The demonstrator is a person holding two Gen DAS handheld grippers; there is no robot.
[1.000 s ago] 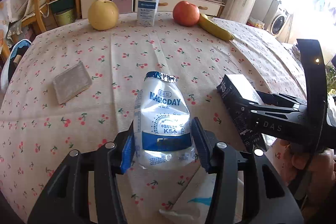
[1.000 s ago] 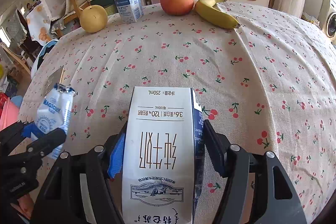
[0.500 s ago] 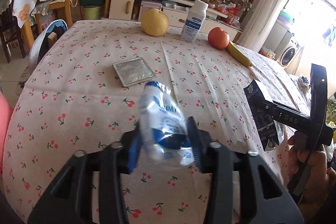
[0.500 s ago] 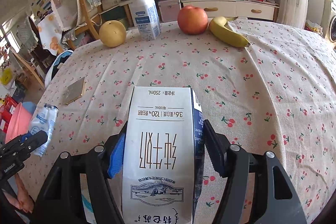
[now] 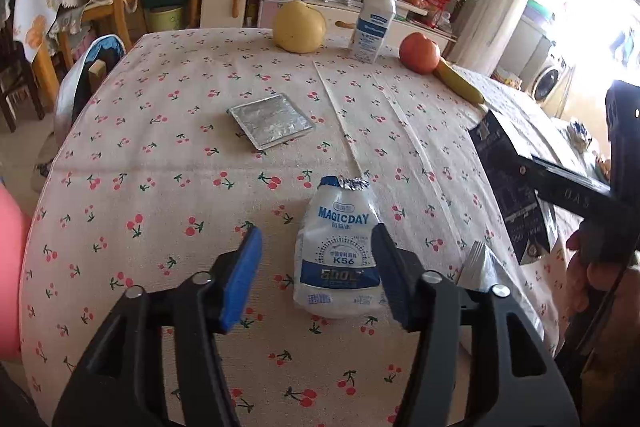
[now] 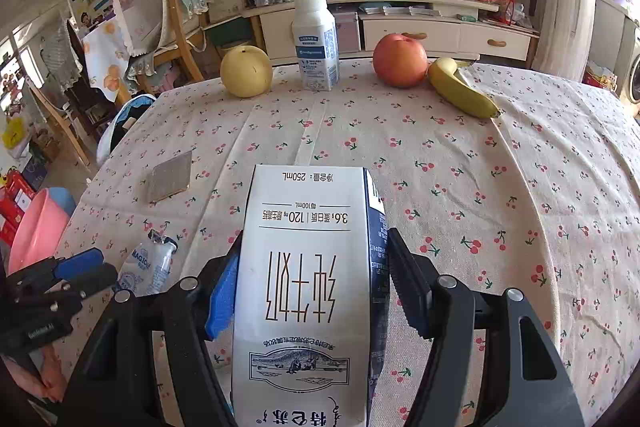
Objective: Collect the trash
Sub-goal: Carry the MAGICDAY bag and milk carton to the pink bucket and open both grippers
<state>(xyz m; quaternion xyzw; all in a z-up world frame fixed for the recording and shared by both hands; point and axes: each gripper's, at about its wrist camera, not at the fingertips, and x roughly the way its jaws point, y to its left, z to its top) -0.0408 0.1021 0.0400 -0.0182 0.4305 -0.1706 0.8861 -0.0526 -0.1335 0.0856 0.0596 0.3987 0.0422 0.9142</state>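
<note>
A white and blue MAGICDAY milk pouch (image 5: 338, 253) lies on the cherry-print tablecloth (image 5: 168, 163) between the fingers of my left gripper (image 5: 316, 271), which is open with a gap on the left side. The pouch also shows in the right wrist view (image 6: 150, 267). My right gripper (image 6: 310, 283) is shut on a white milk carton (image 6: 308, 291), held upside down above the table. The carton's dark side shows in the left wrist view (image 5: 506, 187). A flat silver foil packet (image 5: 271, 119) lies further back on the table.
At the far edge stand a yellow pear (image 6: 246, 71), a white bottle (image 6: 315, 43), a red apple (image 6: 400, 60) and a banana (image 6: 460, 91). A pink basin (image 6: 38, 227) sits off the table's left side. A silver wrapper (image 5: 478, 263) lies by the left gripper's right finger.
My left gripper has opened and let go of the MAGICDAY pouch, which now lies on the tablecloth. The right gripper still holds the carton and has drawn back a little.
</note>
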